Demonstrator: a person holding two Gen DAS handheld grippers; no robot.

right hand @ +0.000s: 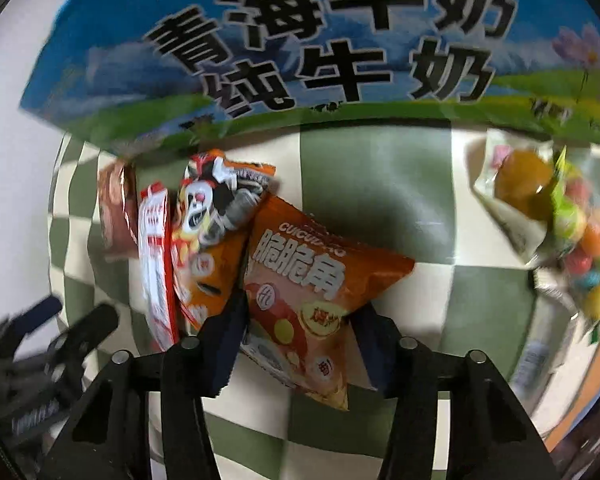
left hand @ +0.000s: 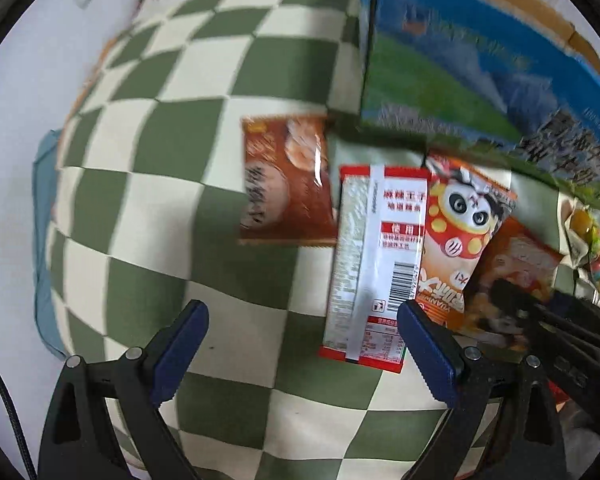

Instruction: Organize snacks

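Several snack packets lie on a green-and-cream checkered cloth (left hand: 152,160) beside a blue milk carton box (left hand: 460,60). A brown packet (left hand: 284,184), a red-and-white packet (left hand: 376,264) and an orange panda packet (left hand: 464,232) lie side by side. My left gripper (left hand: 300,344) is open and empty, just in front of the red-and-white packet. My right gripper (right hand: 296,344) is closed on the orange corn-snack bag (right hand: 312,288), one jaw on each side; it also shows in the left wrist view (left hand: 512,280). The right gripper's body (left hand: 560,328) shows at the right of the left wrist view.
A clear bag of coloured candy (right hand: 580,240) and a pale packet with an orange round item (right hand: 516,192) lie at the right. The milk box (right hand: 300,40) stands right behind the snacks. The left gripper (right hand: 52,332) shows at the lower left. White surface (left hand: 20,120) surrounds the cloth.
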